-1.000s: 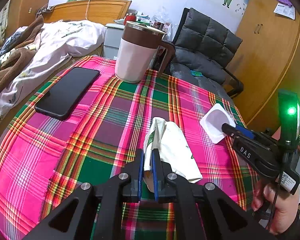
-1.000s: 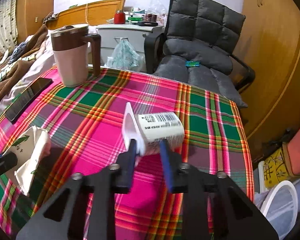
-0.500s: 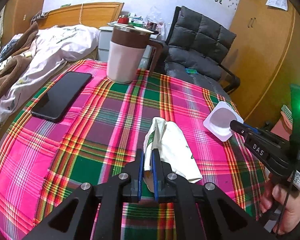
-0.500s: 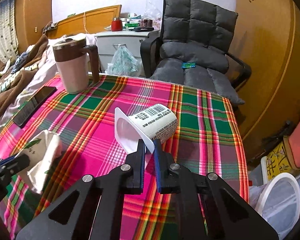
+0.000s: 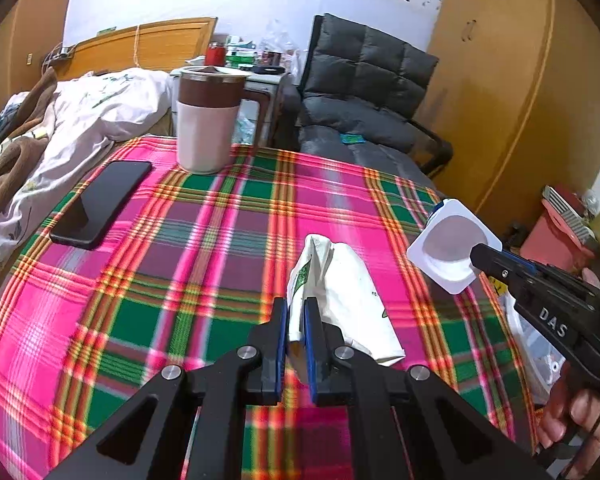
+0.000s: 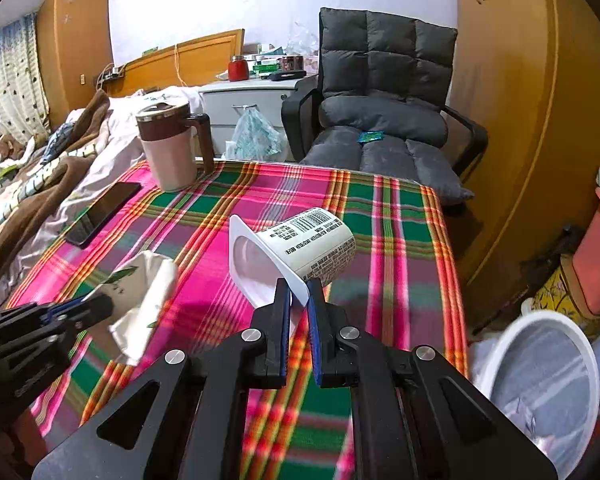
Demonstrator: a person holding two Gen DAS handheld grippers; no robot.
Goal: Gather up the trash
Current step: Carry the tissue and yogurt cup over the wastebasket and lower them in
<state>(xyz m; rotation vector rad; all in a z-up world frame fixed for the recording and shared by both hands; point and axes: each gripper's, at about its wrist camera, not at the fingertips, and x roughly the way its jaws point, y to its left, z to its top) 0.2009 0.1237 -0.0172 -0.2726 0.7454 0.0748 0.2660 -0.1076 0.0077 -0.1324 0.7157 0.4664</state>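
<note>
A crumpled white bag (image 5: pixel 340 288) is clamped between the closed jaws of the left tool (image 5: pixel 296 316), by its near edge only, with the rest of it hanging forward over the plaid desk (image 5: pixel 204 248). An empty yogurt cup (image 6: pixel 300 252) is pinched by its thin rim flange in the closed jaws of the right tool (image 6: pixel 300 308), lying tilted on its side in the air, mouth towards the camera. Both pieces of trash appear to be lifted clear of the cloth. A white bin (image 6: pixel 540 376) lined with plastic is seen on the floor just off the desk's right edge, low in the right wrist view.

The step in hand is judged to be the carry to that bin. Several risks are seen:

- The cup is held by a narrow strip of flange. It could pivot or slip out if the tool is swung or rolled quickly, and would then land on the desk or floor.
- The bag is soft and gripped at one edge, so it could sag, unfold or be pulled free if it is dragged across the cloth.
- The two tools are close together, and only one bin mouth is on offer. A clash could occur if both are brought over it at once.
- A phone (image 5: pixel 100 204) and a mug (image 5: pixel 208 120) stand at the far left of the desk, well apart from the likely path, so little danger to them is expected.
</note>
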